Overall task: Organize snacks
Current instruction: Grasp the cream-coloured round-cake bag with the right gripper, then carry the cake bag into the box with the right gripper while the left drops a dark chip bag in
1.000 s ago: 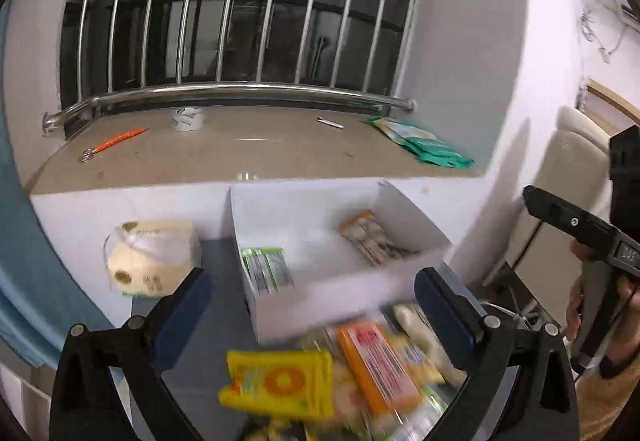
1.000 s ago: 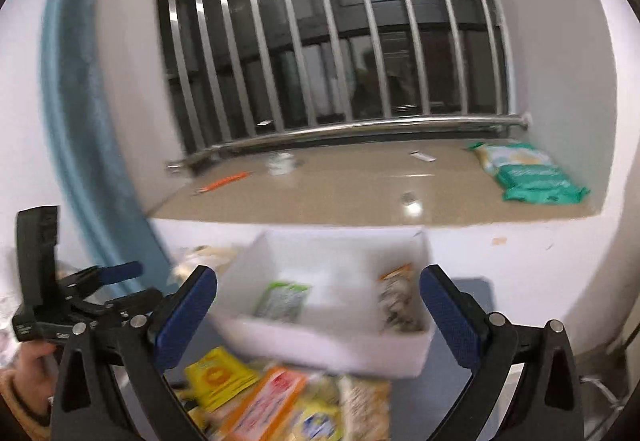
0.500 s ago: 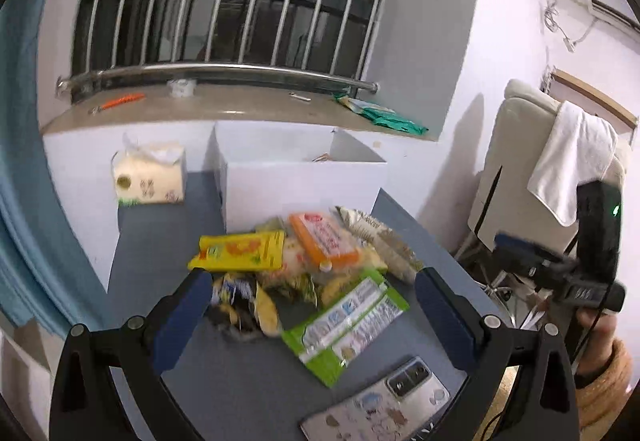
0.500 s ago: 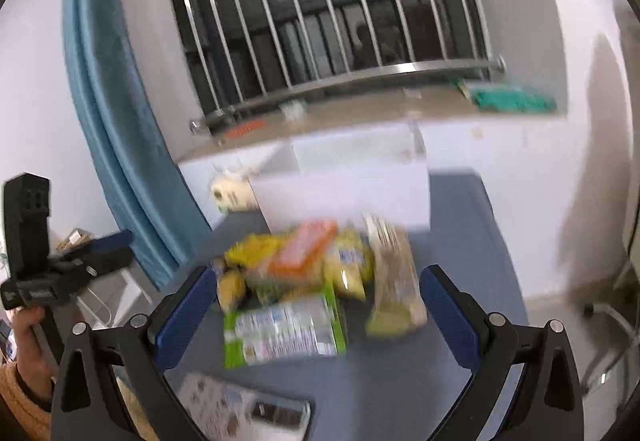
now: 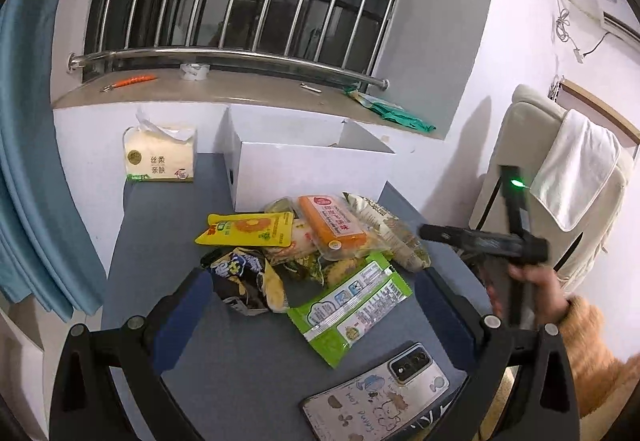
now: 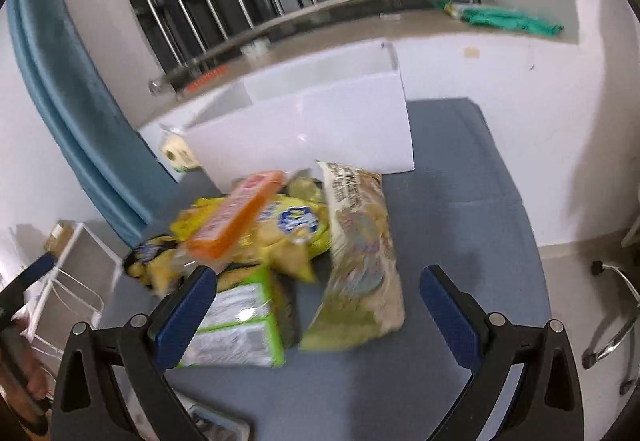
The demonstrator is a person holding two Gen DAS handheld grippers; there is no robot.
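A pile of snack packets lies on the blue table [image 5: 168, 241] in front of a white box [image 5: 312, 173]. On top are a yellow packet [image 5: 246, 229], an orange packet [image 5: 332, 219], a green packet [image 5: 352, 305], a dark crumpled bag [image 5: 244, 277] and a long beige bag [image 5: 384, 229]. My left gripper [image 5: 316, 305] hangs open over the near side of the pile, holding nothing. My right gripper [image 6: 318, 305] is open too, low over the beige bag [image 6: 360, 261] and the green packet [image 6: 236, 329]. The box's inside is hidden.
A phone [image 5: 380, 393] lies at the table's near edge. A tissue pack [image 5: 160, 155] stands left of the box against the wall. A chair with a white towel [image 5: 572, 169] is to the right. Blue curtain [image 5: 24, 161] hangs left. Green packs [image 5: 396, 113] lie on the sill.
Both grippers have drawn back from the white box and dropped toward the pile. The box's inside is no longer seen. The right gripper has come closer to the beige bag.
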